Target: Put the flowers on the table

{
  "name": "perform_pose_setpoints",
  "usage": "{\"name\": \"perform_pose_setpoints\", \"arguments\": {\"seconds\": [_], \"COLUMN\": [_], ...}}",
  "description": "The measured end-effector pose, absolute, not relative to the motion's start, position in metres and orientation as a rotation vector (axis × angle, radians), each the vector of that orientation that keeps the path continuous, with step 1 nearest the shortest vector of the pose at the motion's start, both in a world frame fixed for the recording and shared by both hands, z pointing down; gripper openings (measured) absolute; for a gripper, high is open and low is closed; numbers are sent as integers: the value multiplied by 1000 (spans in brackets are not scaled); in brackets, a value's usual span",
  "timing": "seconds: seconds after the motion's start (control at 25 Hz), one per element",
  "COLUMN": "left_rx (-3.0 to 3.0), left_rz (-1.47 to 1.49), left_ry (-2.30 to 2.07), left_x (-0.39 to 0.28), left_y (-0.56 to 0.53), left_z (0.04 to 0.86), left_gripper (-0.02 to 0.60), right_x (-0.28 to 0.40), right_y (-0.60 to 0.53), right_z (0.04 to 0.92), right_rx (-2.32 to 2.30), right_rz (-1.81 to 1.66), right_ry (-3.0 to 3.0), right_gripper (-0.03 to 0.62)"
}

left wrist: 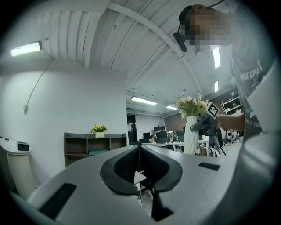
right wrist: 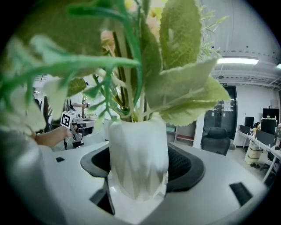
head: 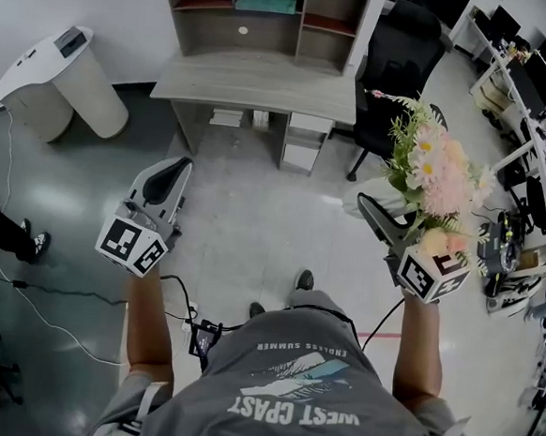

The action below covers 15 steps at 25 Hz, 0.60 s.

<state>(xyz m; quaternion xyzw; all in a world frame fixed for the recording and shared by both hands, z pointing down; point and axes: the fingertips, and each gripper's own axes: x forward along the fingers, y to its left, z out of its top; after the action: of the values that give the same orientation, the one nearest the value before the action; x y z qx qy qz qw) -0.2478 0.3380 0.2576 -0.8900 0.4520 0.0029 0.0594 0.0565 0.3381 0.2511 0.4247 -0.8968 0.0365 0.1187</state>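
The right gripper (head: 378, 221) is clamped on a white vase (right wrist: 138, 154). Its two dark jaws press against the vase's sides low on its body. The vase stands upright between them and holds the flowers (head: 436, 173), a bunch of pale pink and cream blooms with green leaves.

The flowers are not on the table (head: 264, 88). They hang in the air over the grey floor (head: 244, 229), off past the table's front right corner and close to a black chair (head: 398, 62) that stands at the table's right end.

The left gripper (head: 168, 178) is held out over the floor in front of the table's front left corner. Its jaws are closed tip to tip with nothing between them.

A shelf unit (head: 260, 19) stands along the back edge of the tabletop, and the front part of the tabletop is bare. A teal item (head: 266, 3) lies in the shelf unit's middle compartment. In the left gripper view a small pot of yellow flowers (left wrist: 99, 128) sits on top of the shelf unit. A white drawer unit (head: 307, 140) stands under the table's right side. A white rounded stand (head: 62, 83) is on the floor well to the left of the table.
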Motion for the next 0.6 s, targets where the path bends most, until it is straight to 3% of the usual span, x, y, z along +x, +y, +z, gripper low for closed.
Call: {"name": "perform_pose_setpoints", "arguments": {"seconds": [0.6], "left_rx": [-2679], "left_rz": [-97], "left_ry": [1427], "left_x": [-199], "left_y": [258], "left_z": [266], "left_gripper": [25], "right_x": [93], "right_y": [229], "right_z": [271], "right_rx": [1161], "right_rz": [172], "right_ry": [-2711], "right_gripper": [357]}}
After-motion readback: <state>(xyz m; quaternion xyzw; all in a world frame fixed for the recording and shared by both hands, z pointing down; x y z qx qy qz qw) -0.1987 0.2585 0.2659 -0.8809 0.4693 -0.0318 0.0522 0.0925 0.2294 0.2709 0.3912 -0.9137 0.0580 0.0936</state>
